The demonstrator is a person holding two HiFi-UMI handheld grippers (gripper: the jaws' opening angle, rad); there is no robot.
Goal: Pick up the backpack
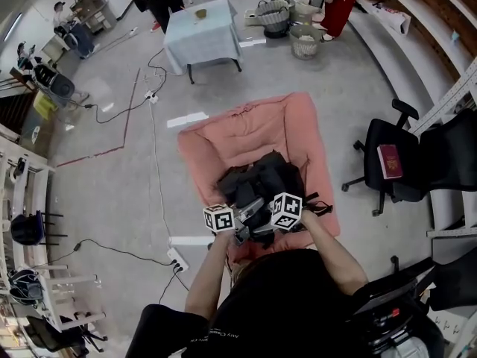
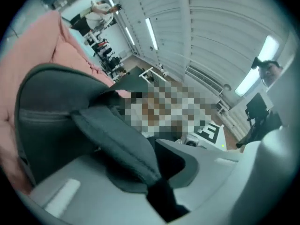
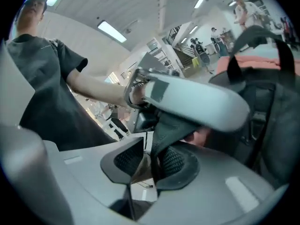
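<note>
A black backpack (image 1: 264, 181) lies on a pink padded cover (image 1: 253, 121) just in front of me. Both grippers are at its near edge, close together. My left gripper (image 1: 237, 222) (image 2: 161, 186) has a dark grey padded strap (image 2: 112, 135) pinched between its jaws, with the pack's body (image 2: 51, 116) to the left. My right gripper (image 1: 270, 221) (image 3: 150, 161) has a narrow strap (image 3: 164, 130) between its jaws. That strap lies against the right pad, and a gap shows on the left pad's side. A finger of the left gripper (image 3: 197, 100) crosses just above it.
A black office chair (image 1: 387, 162) with a red book on it stands to the right. A table with a pale blue cloth (image 1: 200, 32) and baskets (image 1: 277, 17) are further back. Cables and a power strip (image 1: 177, 259) lie on the floor at left. People stand far back.
</note>
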